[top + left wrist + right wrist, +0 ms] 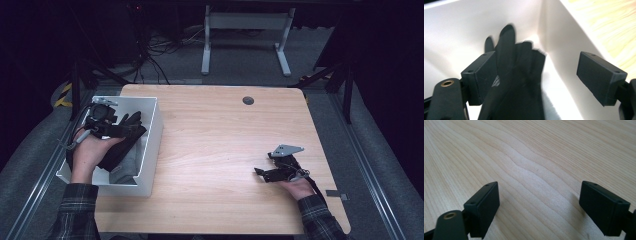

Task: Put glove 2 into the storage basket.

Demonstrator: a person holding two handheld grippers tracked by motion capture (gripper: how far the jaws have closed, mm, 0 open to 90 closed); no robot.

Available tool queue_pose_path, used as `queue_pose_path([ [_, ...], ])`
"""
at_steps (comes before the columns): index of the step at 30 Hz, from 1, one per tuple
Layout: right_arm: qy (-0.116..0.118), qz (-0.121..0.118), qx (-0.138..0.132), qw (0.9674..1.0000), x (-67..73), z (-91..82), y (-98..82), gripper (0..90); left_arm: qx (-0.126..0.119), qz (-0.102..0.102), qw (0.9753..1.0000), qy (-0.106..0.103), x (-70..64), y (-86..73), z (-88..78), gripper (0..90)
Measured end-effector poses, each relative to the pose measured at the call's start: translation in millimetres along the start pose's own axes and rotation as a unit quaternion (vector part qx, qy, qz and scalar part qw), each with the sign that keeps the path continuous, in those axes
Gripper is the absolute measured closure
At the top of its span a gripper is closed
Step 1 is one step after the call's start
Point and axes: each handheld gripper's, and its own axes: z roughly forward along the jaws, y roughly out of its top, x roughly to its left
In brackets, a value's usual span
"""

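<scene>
Left gripper (536, 80): jaws stood apart over the white bin (150, 130), pads off the cloth.
Black glove (516, 75): lay in the bin between the jaws, seemingly brushing one pad; blur hid this.
Right gripper (539, 207): jaws apart, low over bare worktop (220, 135).

Black glove (516, 75) in white bin (152, 130), pale wood-grain table (225, 140), plaid sleeves (75, 210).
</scene>
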Motion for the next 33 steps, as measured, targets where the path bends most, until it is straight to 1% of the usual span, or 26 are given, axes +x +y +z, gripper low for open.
queue_pose_path([
  [1,0.0,0.0,0.0,1.0,0.0,0.0,0.0,17.0,-0.002,0.007,1.0,-0.004,-3.0,2.5,-0.3,17.7],
  [3,0.0,0.0,0.0,1.0,0.1,0.0,0.0,17.0,-0.006,0.012,0.9999,-0.007,-9.7,5.9,-0.5,17.5],
  [6,0.0,0.0,0.0,1.0,0.1,0.0,0.0,17.0,-0.013,0.028,0.9993,-0.022,-25.5,10.2,1.7,17.2],
  [8,0.0,0.0,0.0,1.0,0.1,0.0,0.0,16.9,-0.019,0.038,0.9986,-0.033,-36.2,11.9,4.1,17.1],
  [11,0.0,0.0,0.0,1.0,0.1,0.0,0.0,16.8,-0.025,0.044,0.9974,-0.051,-50.8,13.4,7.9,17.0],
  [14,0.0,0.0,0.0,1.0,0.1,0.1,0.1,16.8,-0.025,0.057,0.996,-0.064,-68.2,15.2,13.0,16.7],
  [17,0.0,0.0,0.0,1.0,0.1,0.1,0.1,16.8,-0.025,0.073,0.9939,-0.079,-86.3,17.2,17.2,15.3],
  [19,0.0,0.0,0.0,1.0,0.2,0.0,0.1,16.7,-0.026,0.081,0.9925,-0.088,-98.0,17.9,19.4,14.9],
  [20,0.0,0.0,0.0,1.0,0.1,0.1,0.1,16.7,-0.027,0.08,0.9921,-0.093,-104.2,17.8,20.9,14.8],
  [21,0.001,0.0,0.001,1.0,0.2,0.1,0.1,16.6,-0.026,0.086,0.9911,-0.098,-109.8,17.8,22.3,14.4],
  [23,0.001,-0.001,0.001,1.0,0.1,0.1,0.1,16.6,-0.03,0.091,0.9895,-0.108,-121.6,16.4,26.2,14.4],
  [24,0.001,-0.001,0.001,1.0,0.1,0.1,0.1,16.6,-0.031,0.098,0.9884,-0.112,-127.2,15.3,28.5,14.4],
  [28,0.0,-0.001,0.001,1.0,0.2,0.1,0.1,16.3,-0.032,0.109,0.9854,-0.127,-149.4,8.5,38.7,14.5],
  [29,0.0,-0.001,0.001,1.0,0.2,0.1,0.1,16.3,-0.033,0.111,0.9849,-0.129,-154.9,6.1,41.5,14.6],
  [31,0.0,-0.002,0.001,1.0,0.2,0.2,0.1,16.2,-0.03,0.121,0.9836,-0.13,-164.7,1.1,48.4,14.7],
  [33,0.0,-0.002,0.001,1.0,0.3,0.2,0.1,16.2,-0.022,0.132,0.9819,-0.134,-174.0,-6.1,58.3,14.7],
])
